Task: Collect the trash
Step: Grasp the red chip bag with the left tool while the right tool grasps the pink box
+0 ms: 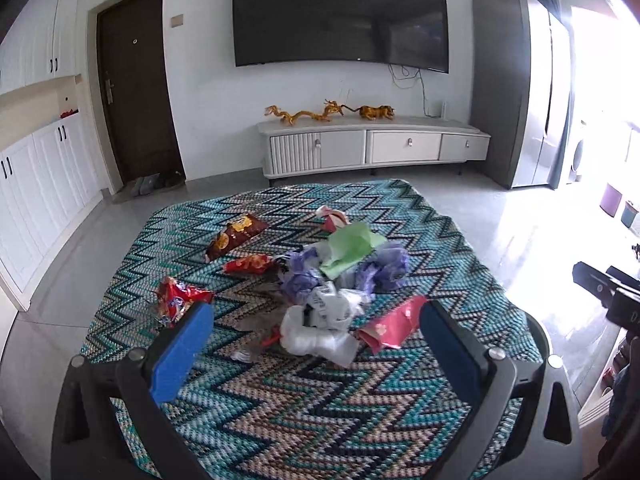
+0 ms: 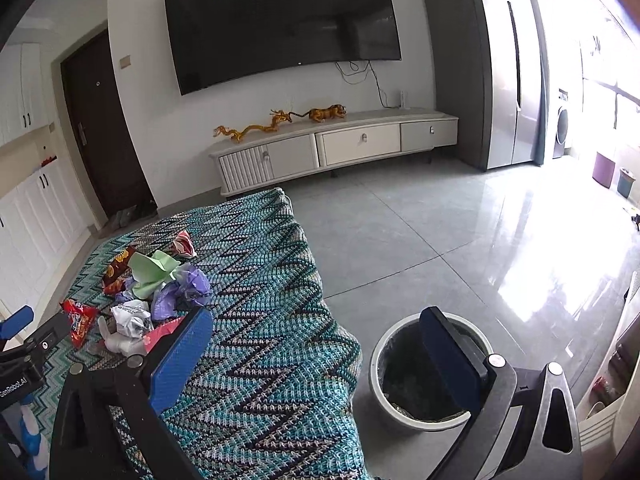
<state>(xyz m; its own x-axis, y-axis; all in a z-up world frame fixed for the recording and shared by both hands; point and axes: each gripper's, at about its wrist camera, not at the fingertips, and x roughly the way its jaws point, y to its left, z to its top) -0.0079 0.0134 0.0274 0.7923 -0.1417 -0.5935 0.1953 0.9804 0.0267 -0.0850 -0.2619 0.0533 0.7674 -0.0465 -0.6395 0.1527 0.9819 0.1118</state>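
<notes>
Trash lies heaped on a table under a zigzag cloth: a white crumpled bag, a pink wrapper, purple bags, green paper, red snack packets and a dark chip bag. My left gripper is open, hovering just short of the white bag, which sits between its blue pads. My right gripper is open and empty, held over the table's right edge. Below it on the floor stands a white bin with a dark liner. The heap lies to its left.
The other gripper's black body shows at the right edge of the left wrist view. A TV stand, a wall TV, a grey cabinet and grey tiled floor lie beyond. Two small bins stand by the window.
</notes>
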